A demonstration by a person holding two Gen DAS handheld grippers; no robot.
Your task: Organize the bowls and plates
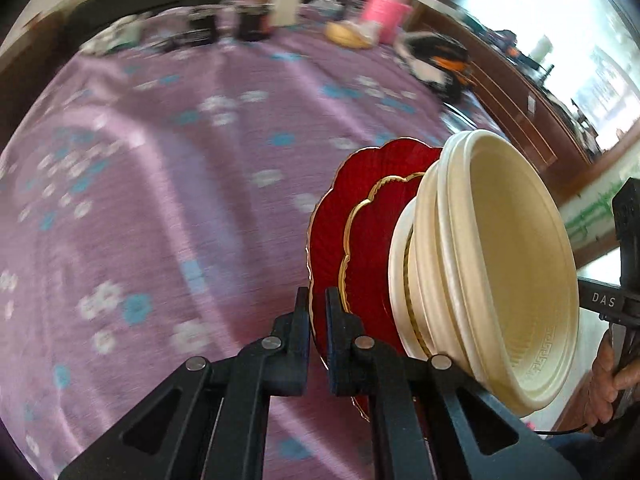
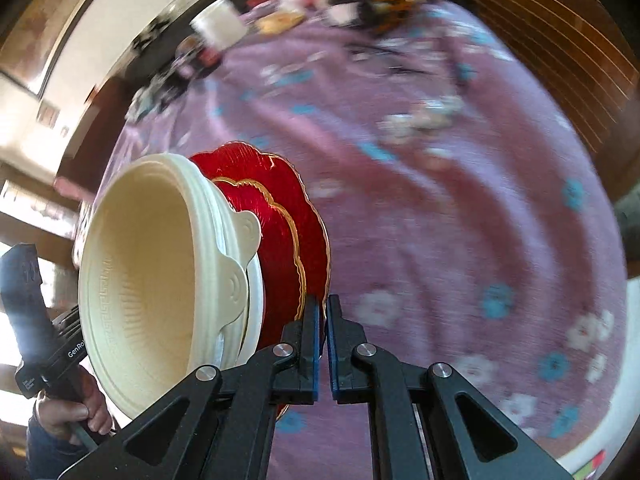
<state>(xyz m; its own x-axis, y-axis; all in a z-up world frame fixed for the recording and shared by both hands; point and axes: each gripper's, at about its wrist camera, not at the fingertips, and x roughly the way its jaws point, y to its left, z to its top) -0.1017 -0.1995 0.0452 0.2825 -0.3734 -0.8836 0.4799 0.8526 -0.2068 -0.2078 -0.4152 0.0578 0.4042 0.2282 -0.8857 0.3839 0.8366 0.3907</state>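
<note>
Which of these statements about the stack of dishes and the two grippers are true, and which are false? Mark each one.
1. Both grippers clamp the rim of the large red plate. True: left gripper, right gripper.
2. The cream bowls sit directly on the large red plate. False: a smaller red plate and a white dish lie between.
3. The tablecloth is plain green. False: purple with flowers.
4. A pink container stands at the table's far end. True.
5. The stack lies flat on the table. False: it is held up, tilted.

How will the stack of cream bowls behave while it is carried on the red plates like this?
The cream bowls look light and thin, resting loose on the red plates, so they could slide. Both tools, left and right, pinch only the large plate's rim, so a tilt may tip them.
</note>
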